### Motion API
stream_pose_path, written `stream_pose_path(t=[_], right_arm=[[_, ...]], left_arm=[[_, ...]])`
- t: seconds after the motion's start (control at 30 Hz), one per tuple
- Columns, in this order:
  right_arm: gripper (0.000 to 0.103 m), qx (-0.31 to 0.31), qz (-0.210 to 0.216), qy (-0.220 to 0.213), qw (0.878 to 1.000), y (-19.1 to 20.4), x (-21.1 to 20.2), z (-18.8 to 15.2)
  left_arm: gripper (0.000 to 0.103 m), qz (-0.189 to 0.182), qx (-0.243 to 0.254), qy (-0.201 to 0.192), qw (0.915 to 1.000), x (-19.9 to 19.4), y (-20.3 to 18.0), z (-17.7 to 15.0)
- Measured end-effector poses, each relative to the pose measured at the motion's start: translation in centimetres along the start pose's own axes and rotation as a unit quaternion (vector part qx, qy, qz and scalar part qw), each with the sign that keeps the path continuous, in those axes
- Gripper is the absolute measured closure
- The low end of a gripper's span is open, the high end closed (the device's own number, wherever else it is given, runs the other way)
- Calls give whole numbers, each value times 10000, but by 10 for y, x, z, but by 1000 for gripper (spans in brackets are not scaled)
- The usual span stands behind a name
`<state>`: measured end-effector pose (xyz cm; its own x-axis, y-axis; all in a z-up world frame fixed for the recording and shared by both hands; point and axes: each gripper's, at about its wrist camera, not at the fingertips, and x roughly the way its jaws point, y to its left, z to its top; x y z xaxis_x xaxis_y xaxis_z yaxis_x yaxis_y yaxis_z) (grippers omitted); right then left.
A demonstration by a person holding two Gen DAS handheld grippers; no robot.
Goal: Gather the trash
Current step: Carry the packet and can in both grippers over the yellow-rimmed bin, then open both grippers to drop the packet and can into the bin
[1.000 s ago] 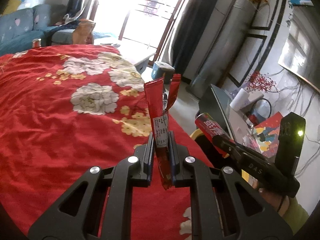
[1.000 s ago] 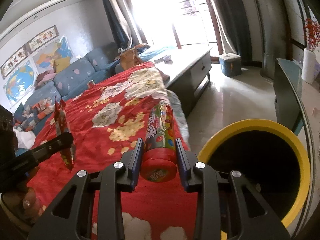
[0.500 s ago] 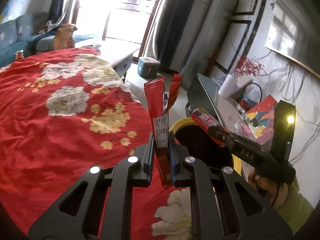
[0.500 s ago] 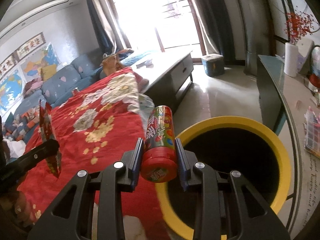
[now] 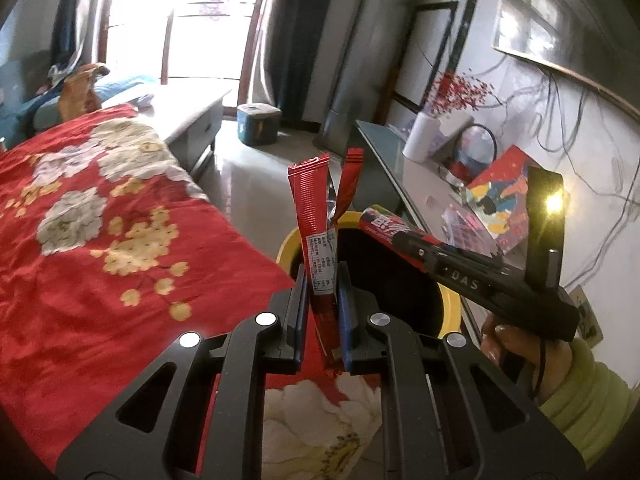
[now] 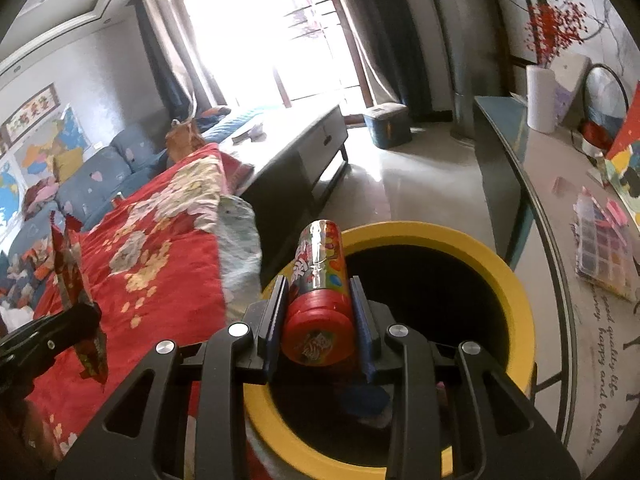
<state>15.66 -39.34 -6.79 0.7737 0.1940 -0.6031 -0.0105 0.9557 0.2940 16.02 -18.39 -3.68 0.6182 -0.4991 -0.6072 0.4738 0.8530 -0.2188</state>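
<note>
Gripping a red wrapper [image 5: 318, 248] upright between its pressed-together jaws, the left gripper [image 5: 322, 300] hangs at the edge of a yellow-rimmed bin [image 5: 450, 308], while the right gripper [image 6: 320, 312] pinches a red-capped candy tube [image 6: 318, 280] above the bin's dark mouth [image 6: 520, 304]. A white printed label on the wrapper is too small to read; the tube's lettering is likewise unclear. The letters "DAS" show on the right gripper's side in the left wrist view. On a glass-topped side table [image 6: 560, 216], a printed phrase reads partly "good quality life". A red floral blanket [image 5: 100, 240] covers the surface beside the bin. Bright glass doors [image 6: 272, 32], dark curtains, a blue sofa [image 6: 96, 176] and wall maps fill the room.
</note>
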Motion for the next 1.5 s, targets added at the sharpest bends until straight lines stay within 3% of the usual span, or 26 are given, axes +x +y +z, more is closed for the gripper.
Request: stream_pose_path(t=[0.73,0.8,0.83,0.87,0.9,0.97,1.03,1.27,1.37,1.5], right_arm=[[73,703,-240,156,9971,-64,3,-15],[69,777,-235,177,9965,-69,2,-16],[59,831,-251,184,9961,-72,2,-17],[52,855,-281,171,9958,-74,0,-17],[51,871,-308,157,9956,-76,-1,-18],[49,898,-339,127,9953,-79,-5,-19],[43,867,-406,92,9954,-80,-11,-19],[22,648,-629,-176,9958,-69,-37,-16],[15,466,-682,-274,9962,-57,-46,-14],[9,229,-682,-412,9966,-36,-57,-12]], left_arm=[[94,-221,573,517,9968,63,-39,6],[93,-252,610,549,9963,68,-41,8],[93,-274,648,573,9959,71,-44,9],[88,-260,674,571,9957,72,-46,9],[83,-266,694,581,9955,74,-47,10],[59,-285,674,563,9957,73,-47,9],[55,-346,611,545,9960,71,-45,9],[18,-212,356,407,9983,55,-31,9],[11,-111,231,304,9992,43,-20,10],[11,91,68,132,9998,25,-6,12]])
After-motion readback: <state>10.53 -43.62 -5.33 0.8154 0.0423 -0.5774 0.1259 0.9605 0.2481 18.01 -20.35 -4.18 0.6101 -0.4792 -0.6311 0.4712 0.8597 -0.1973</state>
